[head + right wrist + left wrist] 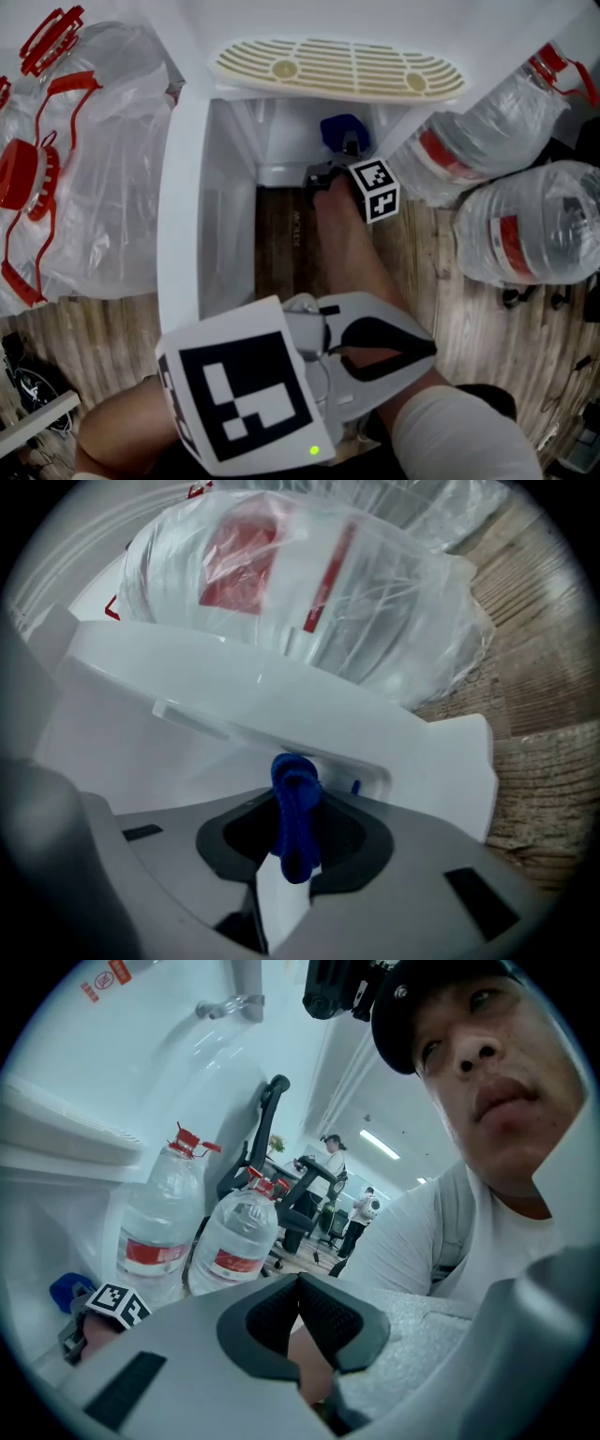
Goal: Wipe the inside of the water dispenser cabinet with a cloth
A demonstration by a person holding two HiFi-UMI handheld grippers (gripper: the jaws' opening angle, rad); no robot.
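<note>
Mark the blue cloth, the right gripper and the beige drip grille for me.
blue cloth (296, 794): right gripper view, on the bunched fold between the jaws.
right gripper (348, 149): head view, between its fingertips.
beige drip grille (337, 67): head view, its slotted middle.

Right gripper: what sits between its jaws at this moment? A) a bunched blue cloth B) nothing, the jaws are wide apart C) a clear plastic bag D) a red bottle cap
A: the right gripper view shows the right gripper shut on a bunched blue cloth, held in front of the white cabinet.
</note>
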